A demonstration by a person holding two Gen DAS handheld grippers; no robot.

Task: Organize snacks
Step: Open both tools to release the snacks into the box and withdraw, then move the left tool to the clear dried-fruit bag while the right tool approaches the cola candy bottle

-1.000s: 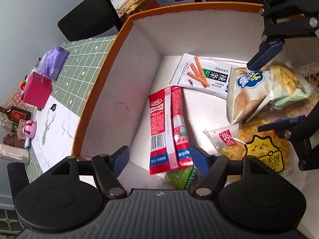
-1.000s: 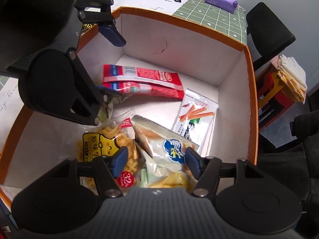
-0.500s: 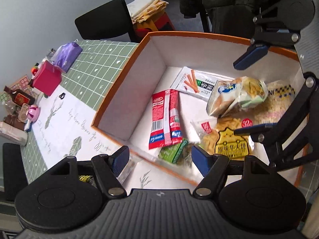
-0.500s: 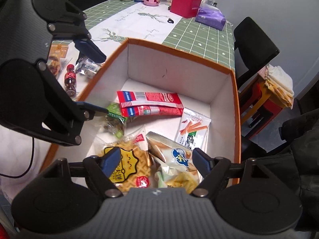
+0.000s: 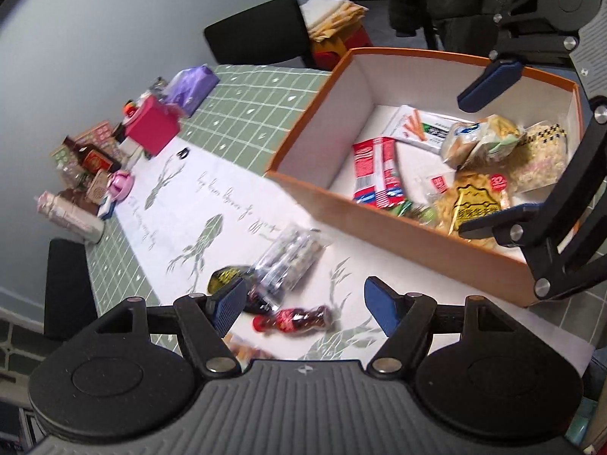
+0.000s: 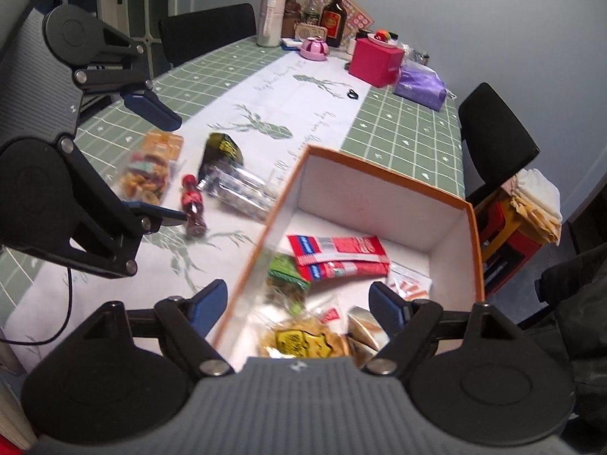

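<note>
An orange box (image 5: 413, 242) (image 6: 383, 174) holds several snack packs, among them a red pack (image 5: 373, 174) (image 6: 337, 256) and a yellow waffle pack (image 5: 474, 204) (image 6: 299, 341). On the table outside it lie a clear bag (image 5: 288, 261) (image 6: 239, 189), a small red cola-shaped bottle (image 5: 296, 318) (image 6: 191, 208), a black-yellow pack (image 5: 227, 276) (image 6: 220, 151) and an orange candy bag (image 6: 148, 174). My left gripper (image 5: 303, 305) (image 6: 155, 159) is open and empty above the loose snacks. My right gripper (image 6: 299, 303) (image 5: 489, 148) is open and empty over the box.
Bottles (image 6: 334, 15), a pink box (image 6: 375, 60), a purple pouch (image 6: 419, 85) and a pink bowl (image 6: 313, 47) crowd the table's far end. Black chairs (image 6: 493, 129) stand around it. A red stool with folded cloths (image 6: 531, 208) stands beside the box.
Both grippers have pulled up and back out of the box. The left one has swung away from the box to above the loose snacks on the table. Both stay open and empty.
</note>
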